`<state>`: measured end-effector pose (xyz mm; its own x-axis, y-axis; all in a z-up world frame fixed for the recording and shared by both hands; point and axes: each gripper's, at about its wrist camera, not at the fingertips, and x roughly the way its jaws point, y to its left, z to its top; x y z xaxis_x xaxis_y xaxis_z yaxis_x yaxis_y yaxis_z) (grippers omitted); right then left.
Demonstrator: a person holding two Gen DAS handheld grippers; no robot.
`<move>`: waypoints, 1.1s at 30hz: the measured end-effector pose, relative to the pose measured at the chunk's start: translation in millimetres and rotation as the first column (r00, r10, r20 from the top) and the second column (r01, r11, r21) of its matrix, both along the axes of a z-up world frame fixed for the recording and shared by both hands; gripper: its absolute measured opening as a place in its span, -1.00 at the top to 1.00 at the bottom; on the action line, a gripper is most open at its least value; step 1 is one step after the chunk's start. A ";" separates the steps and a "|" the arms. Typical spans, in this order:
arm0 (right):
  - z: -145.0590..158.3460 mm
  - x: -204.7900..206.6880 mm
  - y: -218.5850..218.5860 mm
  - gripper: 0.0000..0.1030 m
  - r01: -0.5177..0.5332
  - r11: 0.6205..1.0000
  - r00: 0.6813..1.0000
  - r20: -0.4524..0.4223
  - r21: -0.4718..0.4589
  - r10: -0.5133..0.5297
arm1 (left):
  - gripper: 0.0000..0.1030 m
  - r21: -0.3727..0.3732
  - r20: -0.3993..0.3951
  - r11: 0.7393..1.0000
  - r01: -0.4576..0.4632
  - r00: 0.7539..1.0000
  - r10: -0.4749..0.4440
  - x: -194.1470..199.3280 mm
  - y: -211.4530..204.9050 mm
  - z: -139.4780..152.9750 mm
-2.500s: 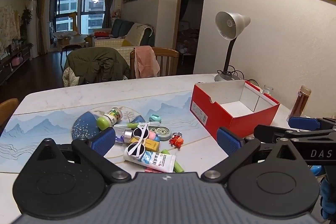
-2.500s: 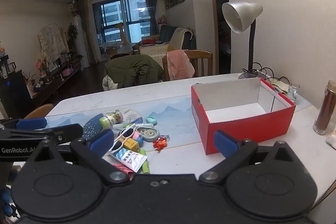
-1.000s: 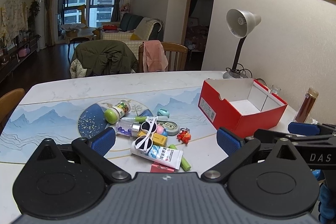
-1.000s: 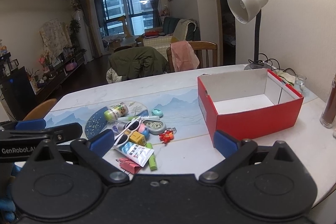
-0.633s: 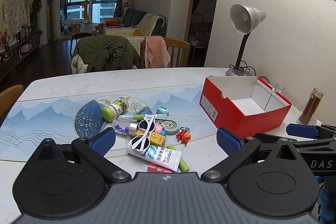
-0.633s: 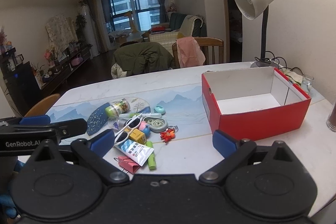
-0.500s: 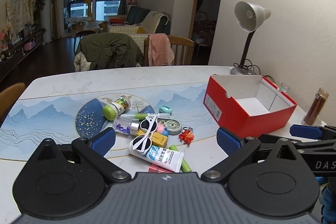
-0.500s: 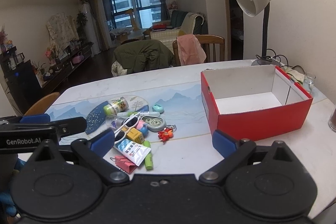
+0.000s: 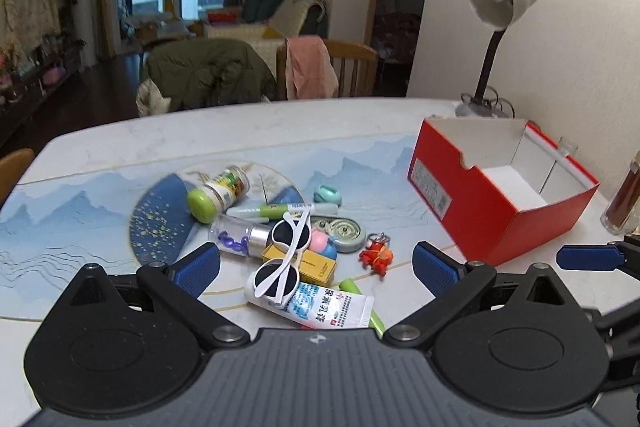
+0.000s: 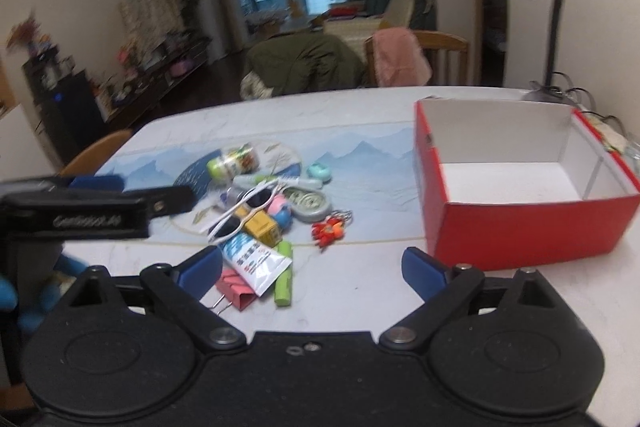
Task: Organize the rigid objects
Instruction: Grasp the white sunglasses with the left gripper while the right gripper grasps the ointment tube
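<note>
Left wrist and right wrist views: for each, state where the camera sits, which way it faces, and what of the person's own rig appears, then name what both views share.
Left wrist view: sits on the left gripper, faces forward and down over the table at the pile with white sunglasses; its open jaws show, plus the right gripper's fingertip at the right edge.
Right wrist view: sits on the right gripper, whose jaws are closing with nothing between them; the left gripper shows at the left edge.
Shared: pile, red box, lamp.
</note>
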<state>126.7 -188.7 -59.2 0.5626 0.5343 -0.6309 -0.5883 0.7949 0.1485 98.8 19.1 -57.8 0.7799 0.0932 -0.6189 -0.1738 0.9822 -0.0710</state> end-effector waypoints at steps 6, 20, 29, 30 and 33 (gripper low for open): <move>-24.7 17.4 24.0 -0.82 -0.104 0.994 0.991 -0.083 -0.028 0.102 | -1.00 0.031 -0.071 0.998 0.063 0.996 -0.061 36.0 12.1 -25.4; -59.7 45.7 76.7 -0.59 -0.198 0.971 0.977 -0.112 -0.131 0.184 | -0.82 0.026 -0.183 0.997 0.077 0.980 -0.071 88.1 35.1 -69.1; -71.9 58.3 101.1 -0.40 -0.274 0.948 0.961 -0.096 -0.159 0.261 | -0.28 0.020 -0.201 0.995 0.098 0.975 -0.092 98.6 39.8 -80.0; -72.9 59.0 103.2 -0.38 -0.278 0.947 0.959 -0.097 -0.159 0.265 | -0.23 0.017 -0.206 0.995 0.098 0.974 -0.093 99.1 40.5 -81.3; -75.8 61.2 109.0 -0.35 -0.291 0.943 0.955 -0.100 -0.164 0.278 | 0.01 0.015 -0.211 0.995 0.101 0.973 -0.095 99.8 41.6 -84.3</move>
